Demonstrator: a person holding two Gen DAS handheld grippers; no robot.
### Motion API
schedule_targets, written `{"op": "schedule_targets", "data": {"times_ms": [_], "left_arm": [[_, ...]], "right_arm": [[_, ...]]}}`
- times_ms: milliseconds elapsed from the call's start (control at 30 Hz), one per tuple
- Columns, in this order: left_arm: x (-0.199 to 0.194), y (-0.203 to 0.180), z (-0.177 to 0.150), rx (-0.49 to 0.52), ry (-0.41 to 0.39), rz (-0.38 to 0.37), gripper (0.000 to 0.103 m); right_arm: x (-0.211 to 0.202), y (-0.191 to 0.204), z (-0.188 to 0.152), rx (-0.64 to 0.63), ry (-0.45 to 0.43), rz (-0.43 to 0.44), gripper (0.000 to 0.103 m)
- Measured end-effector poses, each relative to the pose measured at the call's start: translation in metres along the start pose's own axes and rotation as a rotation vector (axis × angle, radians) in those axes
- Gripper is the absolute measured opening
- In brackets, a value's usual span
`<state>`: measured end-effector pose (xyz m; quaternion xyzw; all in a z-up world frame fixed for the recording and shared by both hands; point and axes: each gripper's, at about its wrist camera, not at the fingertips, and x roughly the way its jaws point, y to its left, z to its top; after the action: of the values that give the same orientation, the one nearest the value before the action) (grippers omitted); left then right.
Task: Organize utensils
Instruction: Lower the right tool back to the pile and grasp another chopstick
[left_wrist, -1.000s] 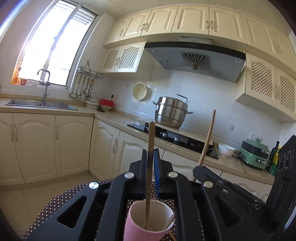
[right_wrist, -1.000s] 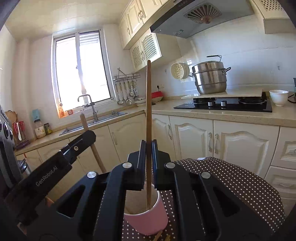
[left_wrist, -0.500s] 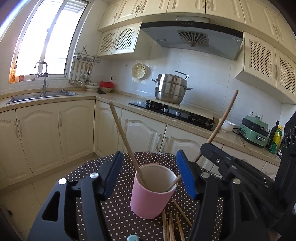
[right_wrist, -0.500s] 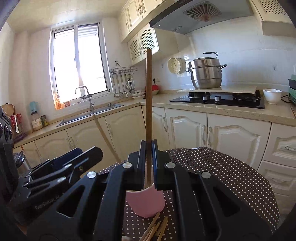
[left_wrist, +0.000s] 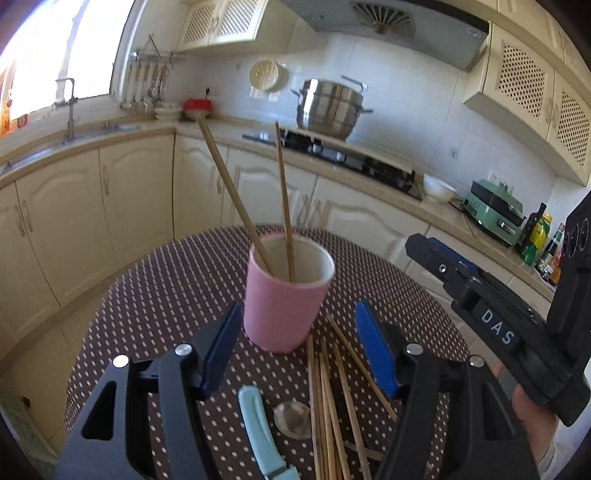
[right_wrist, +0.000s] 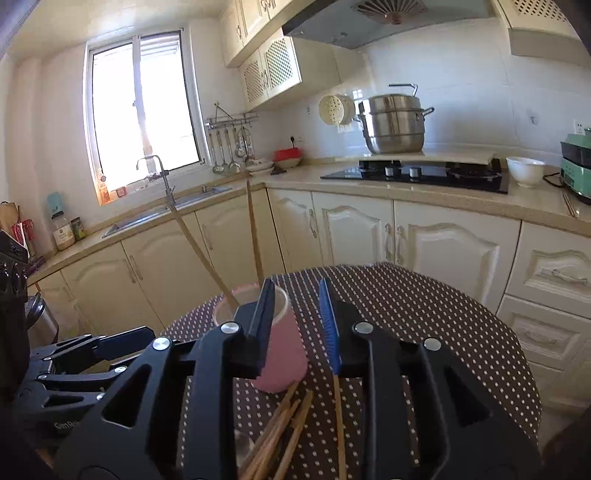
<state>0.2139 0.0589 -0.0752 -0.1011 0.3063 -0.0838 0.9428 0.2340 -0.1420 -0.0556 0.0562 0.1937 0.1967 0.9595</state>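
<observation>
A pink cup (left_wrist: 282, 302) stands on the dotted table (left_wrist: 166, 295) and holds two wooden chopsticks (left_wrist: 284, 206) that lean out of it. Several loose chopsticks (left_wrist: 328, 398) lie on the table in front of the cup. My left gripper (left_wrist: 295, 350) is open and empty, just short of the cup. My right gripper (right_wrist: 297, 325) is open and empty, low over the table beside the cup (right_wrist: 284, 354); loose chopsticks (right_wrist: 280, 432) lie under it. The right gripper also shows in the left wrist view (left_wrist: 480, 295).
A light blue handle (left_wrist: 258, 428) and a small shell-like dish (left_wrist: 293, 419) lie near the loose chopsticks. Kitchen counters (right_wrist: 406, 192), a hob with a steel pot (right_wrist: 395, 122) and a sink (right_wrist: 162, 214) run behind the table.
Both grippers let go of their chopsticks, which now stand in the cup. Both grippers opened and drew back and down towards the table.
</observation>
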Motion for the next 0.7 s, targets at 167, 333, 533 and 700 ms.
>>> {"op": "schedule_targets", "data": {"times_ms": [167,333,533,700], "left_arm": [[0.022,-0.004,-0.016,-0.002,0.165,-0.011,0.063],[0.047,-0.002,-0.031,-0.025,0.285,-0.047,0.042],[0.080,-0.004,-0.042,-0.023,0.397,-0.025,0.027],[0.097,-0.005,-0.048,-0.011,0.445,0.003,0.026]], "right_arm": [[0.002,-0.014,-0.018,0.001,0.121,-0.018,0.029],[0.008,-0.027,-0.039,0.012,0.252,-0.016,0.047],[0.019,-0.040,-0.060,0.032,0.389,-0.021,0.047],[0.028,-0.045,-0.073,0.041,0.458,-0.014,0.047]]}}
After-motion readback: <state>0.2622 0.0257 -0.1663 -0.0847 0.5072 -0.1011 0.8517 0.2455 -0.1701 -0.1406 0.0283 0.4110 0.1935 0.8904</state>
